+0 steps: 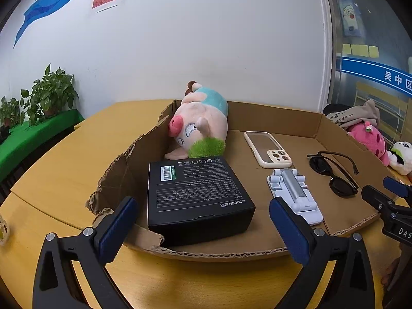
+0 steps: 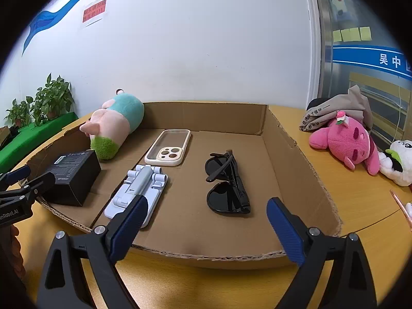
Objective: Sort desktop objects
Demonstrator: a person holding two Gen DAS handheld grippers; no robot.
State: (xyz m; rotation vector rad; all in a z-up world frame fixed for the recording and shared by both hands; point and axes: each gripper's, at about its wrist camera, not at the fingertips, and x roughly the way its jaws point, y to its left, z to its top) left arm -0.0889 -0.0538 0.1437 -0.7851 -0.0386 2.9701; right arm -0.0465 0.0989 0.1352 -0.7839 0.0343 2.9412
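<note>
A shallow cardboard tray [image 1: 257, 253] [image 2: 283, 141] on the wooden table holds a black box [image 1: 198, 195] [image 2: 72, 177], a pink pig plush [image 1: 203, 123] [image 2: 116, 126], a cream phone [image 1: 267, 149] [image 2: 168, 150], a white folding stand [image 1: 293, 193] [image 2: 140, 188] and black sunglasses [image 1: 333, 173] [image 2: 226, 185]. My left gripper [image 1: 203, 219] hangs open at the tray's near edge, facing the black box. My right gripper [image 2: 207, 221] stands open just before the sunglasses, with nothing between its fingers. Each gripper shows at the edge of the other's view.
A pink plush [image 2: 347, 144], a white plush [image 2: 396, 162] and a grey cloth [image 2: 340, 110] lie on the table right of the tray. Potted plants [image 1: 49, 95] stand on a green shelf at far left. A white wall rises behind the table.
</note>
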